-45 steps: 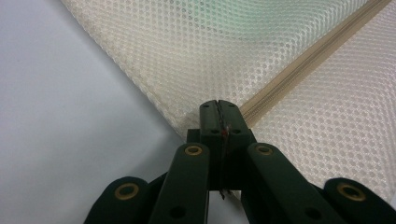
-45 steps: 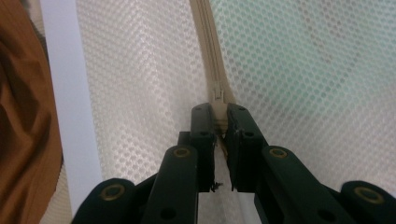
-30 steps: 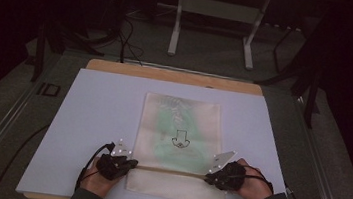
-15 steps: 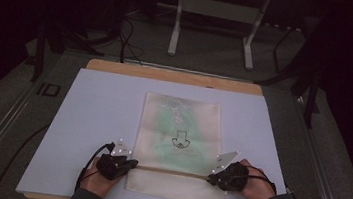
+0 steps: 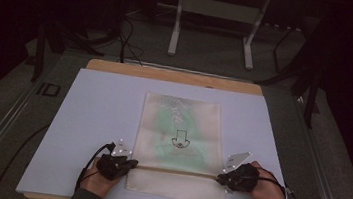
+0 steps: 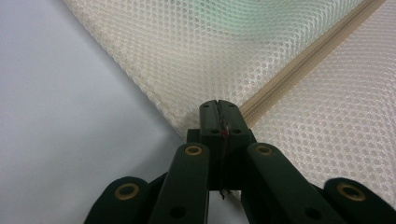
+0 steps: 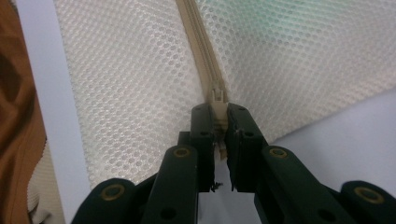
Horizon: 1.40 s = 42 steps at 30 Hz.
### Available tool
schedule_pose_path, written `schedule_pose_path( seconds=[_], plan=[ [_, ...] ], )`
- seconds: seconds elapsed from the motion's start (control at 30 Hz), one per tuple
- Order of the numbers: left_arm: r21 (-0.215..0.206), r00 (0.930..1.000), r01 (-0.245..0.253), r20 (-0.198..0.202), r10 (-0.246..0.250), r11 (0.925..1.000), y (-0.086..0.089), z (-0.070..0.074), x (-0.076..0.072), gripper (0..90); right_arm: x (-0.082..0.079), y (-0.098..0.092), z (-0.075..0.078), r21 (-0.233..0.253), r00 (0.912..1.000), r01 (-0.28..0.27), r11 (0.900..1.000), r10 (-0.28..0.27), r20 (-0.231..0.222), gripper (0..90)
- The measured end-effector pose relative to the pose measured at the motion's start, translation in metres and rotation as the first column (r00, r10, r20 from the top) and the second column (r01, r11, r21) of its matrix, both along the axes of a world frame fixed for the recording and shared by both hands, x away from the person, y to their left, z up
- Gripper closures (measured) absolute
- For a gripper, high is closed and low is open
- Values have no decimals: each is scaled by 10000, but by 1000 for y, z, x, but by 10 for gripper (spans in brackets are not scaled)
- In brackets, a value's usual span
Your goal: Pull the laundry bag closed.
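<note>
A cream mesh bag lies flat on the white mat, with something green showing through its mesh. A beige zipper crosses its near part from side to side. My left gripper is shut on the bag's left edge at the zipper's end. In the left gripper view its jaws press together on the mesh. My right gripper is at the bag's right edge. There its jaws are closed around the zipper pull, with the zipper running away from them across the mesh.
The white mat covers a wooden table whose far edge shows. A person's hands hold both grippers at the near edge. A metal stand and cables lie on the dark floor beyond.
The right gripper has shifted slightly right along the bag's edge. The left gripper has stayed in place.
</note>
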<state>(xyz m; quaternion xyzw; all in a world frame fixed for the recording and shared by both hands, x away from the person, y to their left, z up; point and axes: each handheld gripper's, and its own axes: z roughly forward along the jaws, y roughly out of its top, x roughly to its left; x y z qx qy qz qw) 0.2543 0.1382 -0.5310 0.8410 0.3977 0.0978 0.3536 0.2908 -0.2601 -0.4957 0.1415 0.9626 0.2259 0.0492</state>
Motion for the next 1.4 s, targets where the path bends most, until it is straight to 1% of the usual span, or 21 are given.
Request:
schedule_pose_path(
  seconds=[0.07, 0.17, 0.2, 0.33, 0.47, 0.57, 0.7, 0.73, 0.8, 0.83, 0.87, 0.9, 0.93, 1.03, 1.07, 1.13, 1.27, 1.4],
  plan=[
    [8, 10000, 6, 5, -6, 10000, 0, 0, 0, 892, 1, -2, 0, 1, 10000, 11, 10000, -11, -31, 824],
    [-3, 10000, 9, -4, -9, 10000, 0, 0, 0, 892, 2, -4, -1, -31, 9999, 142, 9999, -142, 49, 824],
    [-14, 10000, 17, -16, -17, 10000, 0, 0, 0, 892, 2, -6, 0, 77, 9999, 153, 9999, -153, 63, 824],
    [-24, 10000, 16, -8, -16, 10000, 0, 0, -1, 892, 3, -7, 0, 132, 9996, 240, 9996, -242, 115, 824],
    [-81, 10000, 10, -38, -10, 10000, 0, 0, 0, 892, 3, -8, -2, 212, 9998, 218, 9995, -218, -8, 823],
    [-147, 10000, 12, -48, -13, 9999, 1, -1, 0, 891, 2, -9, -2, 400, 9996, 253, 9989, -258, 129, 820],
    [-202, 10000, -3, -66, 1, 9998, 2, -1, 0, 891, 1, -12, -4, 676, 9991, 401, 9969, -408, 86, 811],
    [-204, 10000, 25, -83, -27, 9998, 2, -1, 0, 890, 0, -15, -5, 888, 9986, 508, 9948, -518, 100, 796],
    [-210, 10000, 40, -74, -42, 9998, 2, -1, 0, 890, -2, -17, -4, 1082, 9977, 662, 9919, -674, 68, 783],
    [-210, 10000, 40, -74, -42, 9998, 2, -1, 0, 889, -2, -17, -4, 1082, 9977, 662, 9919, -674, 68, 783],
    [-219, 10000, 53, -68, -54, 9997, 2, -1, 0, 889, -3, -20, -3, 1325, 9967, 786, 9881, -805, 85, 773],
    [-219, 10000, 53, -68, -54, 9997, 2, -1, 0, 889, -3, -20, -3, 1325, 9967, 786, 9881, -805, 85, 773],
    [-246, 10000, 70, -59, -71, 9997, 3, -1, 1, 888, -3, -23, -2, 1545, 9959, 879, 9841, -902, 82, 762],
    [-246, 9999, 88, -56, -89, 9997, 3, -1, 1, 888, -3, -25, -1, 1540, 9949, 959, 9834, -994, 154, 747],
    [-238, 9999, 108, -68, -109, 9997, 3, -1, 1, 888, -3, -26, -1, 1598, 9941, 1039, 9817, -1077, 156, 743],
    [-242, 9999, 120, -70, -121, 9996, 3, -1, 1, 888, -3, -30, 1, 1859, 9925, 1167, 9756, -1214, 139, 730],
    [-250, 9999, 122, -56, -123, 9996, 3, -1, 1, 888, -2, -33, 1, 1960, 9891, 1399, 9706, -1463, 186, 699],
    [-284, 9999, 107, -19, -108, 9995, 3, -2, 1, 881, 0, -38, 0, 2096, 9807, 1890, 9594, -1953, 97, 669]
  ],
)
